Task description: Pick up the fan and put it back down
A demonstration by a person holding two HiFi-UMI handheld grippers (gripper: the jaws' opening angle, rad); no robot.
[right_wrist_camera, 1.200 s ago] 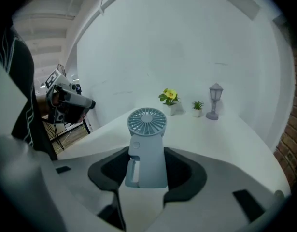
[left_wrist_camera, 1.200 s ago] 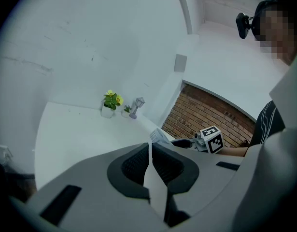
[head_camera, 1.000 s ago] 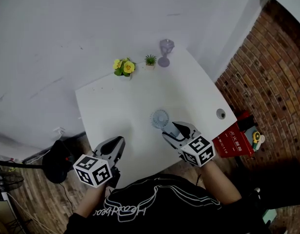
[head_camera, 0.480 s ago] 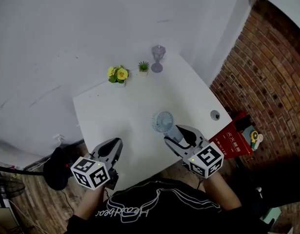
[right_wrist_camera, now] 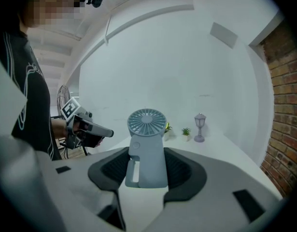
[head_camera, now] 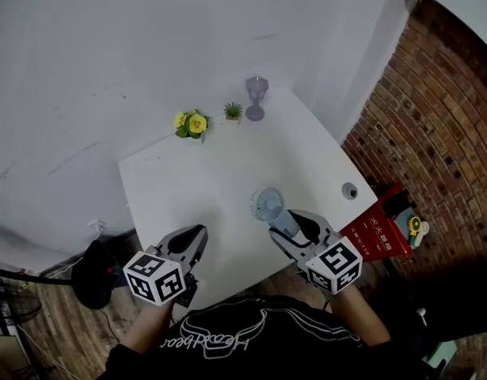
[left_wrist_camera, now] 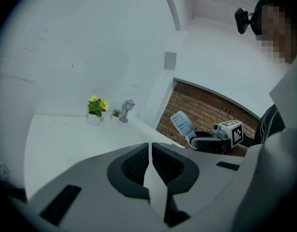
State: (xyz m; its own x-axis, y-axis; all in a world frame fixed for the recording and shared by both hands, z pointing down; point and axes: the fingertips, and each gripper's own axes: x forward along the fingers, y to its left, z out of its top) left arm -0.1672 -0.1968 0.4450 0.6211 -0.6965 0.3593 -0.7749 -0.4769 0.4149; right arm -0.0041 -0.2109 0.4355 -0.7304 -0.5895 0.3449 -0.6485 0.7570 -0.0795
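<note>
While both grippers sit low in the head view, close to my body, the right gripper [head_camera: 288, 222] is clenched on the fan [right_wrist_camera: 147, 149]: its pads press the grey handle from both sides and the round head stands upright above the jaws. In the head view the fan is at lower centre, over the near right edge of the table [head_camera: 188, 188]. The left gripper view shows it raised at the right of frame against the brick wall [head_camera: 433, 117].

At lower left, the left gripper [left_wrist_camera: 150, 151] is closed on nothing, its jaws together with only a slit between them. It hangs over the table's near left corner, pointing slightly downward, well apart from the fan.

Nothing stands between the grippers and the far edge; the tabletop there is bare white. At its right edge is a small round hole [head_camera: 350, 190], and beside that a red box [head_camera: 378, 228].

Along the far edge, upper centre, stand a yellow flower [head_camera: 189, 123], a little green plant [head_camera: 233, 112] and a lantern [head_camera: 256, 97].

I count two grippers, one fan, two plants and one lantern.
</note>
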